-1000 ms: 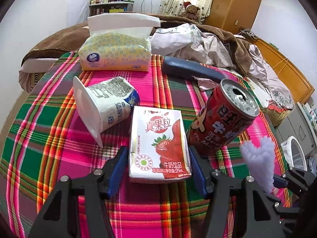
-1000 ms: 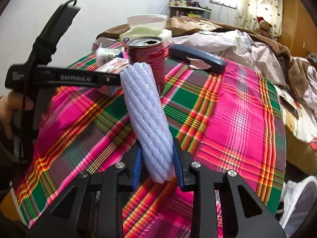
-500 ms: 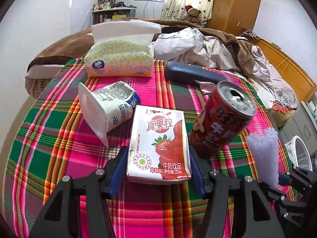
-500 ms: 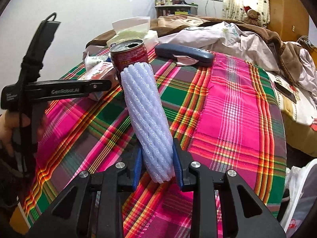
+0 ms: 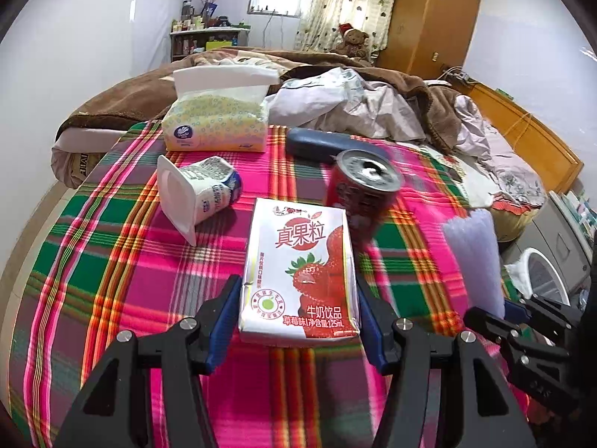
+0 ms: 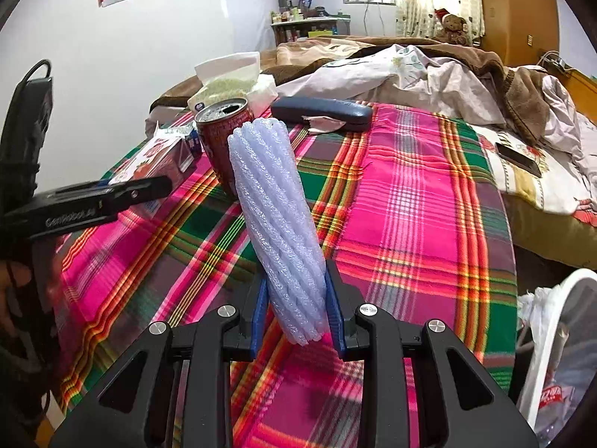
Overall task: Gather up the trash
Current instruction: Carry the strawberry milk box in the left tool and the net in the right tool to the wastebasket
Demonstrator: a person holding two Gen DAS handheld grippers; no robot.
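Note:
A white strawberry milk carton point(image 5: 298, 268) sits between the blue pads of my left gripper point(image 5: 296, 310), which is shut on it just above the plaid cloth. Behind it stand an opened red can point(image 5: 358, 194) and a tipped white yogurt cup point(image 5: 194, 194). In the right wrist view my right gripper point(image 6: 296, 302) is shut on a white foam net sleeve point(image 6: 276, 224) that sticks up and leans left. The can point(image 6: 222, 138), the carton point(image 6: 156, 156) and my left gripper point(image 6: 112, 198) show to its left. The sleeve point(image 5: 472, 261) also appears at the right of the left wrist view.
A tissue pack point(image 5: 218, 123) and a dark blue case point(image 5: 328, 145) lie at the far side of the plaid cloth point(image 5: 112, 261). A white bin with a bag point(image 6: 552, 336) stands off the right edge. A phone point(image 6: 518, 158) lies on the rumpled bedding.
Both grippers have risen and drawn back a little, each keeping its object. The can and the yogurt cup now look farther behind the carton. The right wrist view has rolled slightly.

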